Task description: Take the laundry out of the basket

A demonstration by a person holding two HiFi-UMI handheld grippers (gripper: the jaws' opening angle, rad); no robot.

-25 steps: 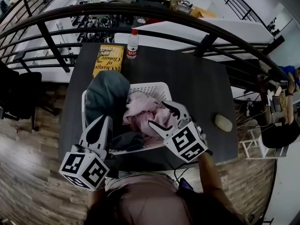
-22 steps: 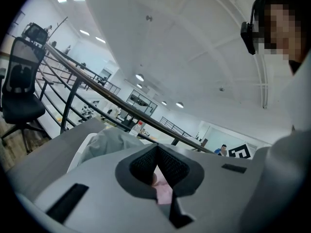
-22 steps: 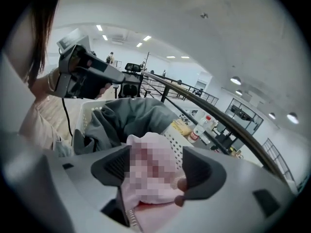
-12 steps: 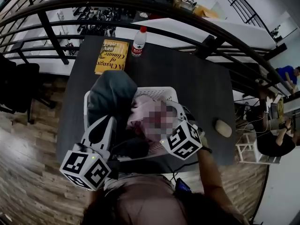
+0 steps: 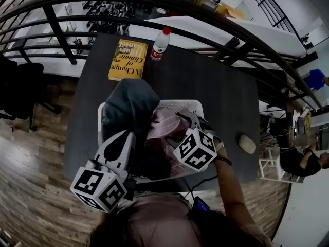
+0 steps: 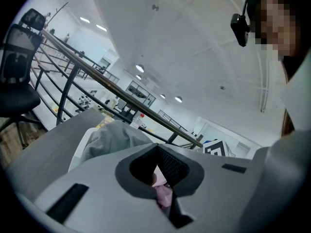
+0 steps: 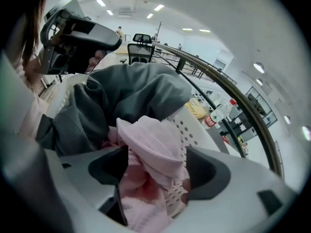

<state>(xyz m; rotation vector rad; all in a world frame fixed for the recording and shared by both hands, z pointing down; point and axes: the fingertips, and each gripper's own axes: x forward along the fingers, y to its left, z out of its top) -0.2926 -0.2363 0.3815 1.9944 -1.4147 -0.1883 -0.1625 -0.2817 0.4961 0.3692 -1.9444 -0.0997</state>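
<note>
Stood at the grasp step: right gripper [image 7: 158, 171] down in basket [image 7: 197, 130], jaws opening wide astride pink cloth [image 7: 153, 147], pads not pressing. Left gripper [image 6: 158, 174] closed, empty, by basket's left side. Laundry all lay in basket, grey cloth [image 7: 141, 89] topmost. Called next for closing on pink fold, then lifting clear.

We read "A Change of Climate" in dark letters on the yellow book [image 5: 127, 60], at the far left of the table [image 5: 216, 96]. Its smaller print is too fine for us to read. Just right of it, the bottle [image 5: 160, 43] has a red label we cannot read. The left cube [image 5: 98, 183] and right cube [image 5: 195, 149] show only black-and-white square markers.
</note>
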